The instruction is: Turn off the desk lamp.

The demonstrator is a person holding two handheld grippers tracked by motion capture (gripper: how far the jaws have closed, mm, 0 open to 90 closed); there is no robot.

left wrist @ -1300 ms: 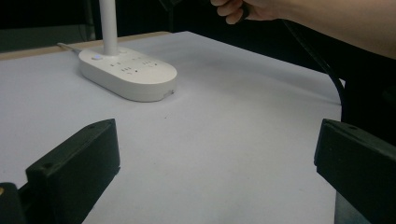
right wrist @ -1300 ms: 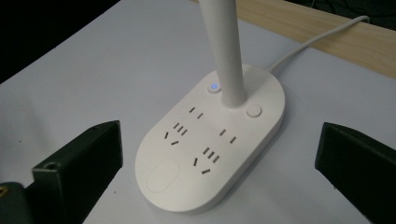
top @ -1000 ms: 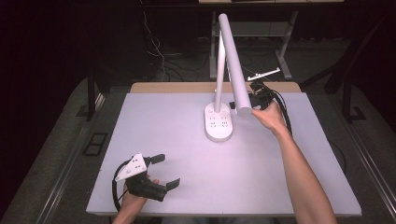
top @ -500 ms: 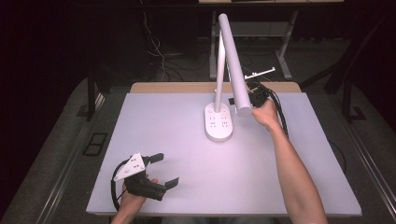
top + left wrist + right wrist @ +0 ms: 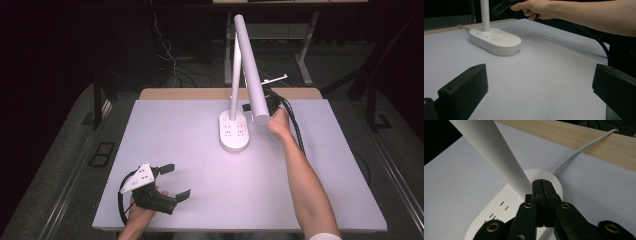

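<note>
A white desk lamp stands at the back middle of the table, with its base (image 5: 234, 132) flat and its long head (image 5: 250, 70) slanting over it. My right gripper (image 5: 250, 107) is held in a hand just right of the base's back end, partly hidden by the lamp head. In the right gripper view its jaws (image 5: 544, 187) are shut with nothing between them, right beside a white lamp tube (image 5: 491, 150) and above the base (image 5: 486, 220). My left gripper (image 5: 172, 181) rests open at the front left, far from the lamp. Its jaws (image 5: 539, 87) stand wide apart over bare table.
The lamp's white cable (image 5: 579, 150) runs off the back of the base over the wooden table edge (image 5: 589, 142). A black cable (image 5: 296, 130) trails from the right gripper along the forearm. Sockets and buttons (image 5: 496, 38) dot the base top.
The right hand and its gripper have moved left, closer to the lamp's base and under the lamp head. The left gripper has stayed put.
</note>
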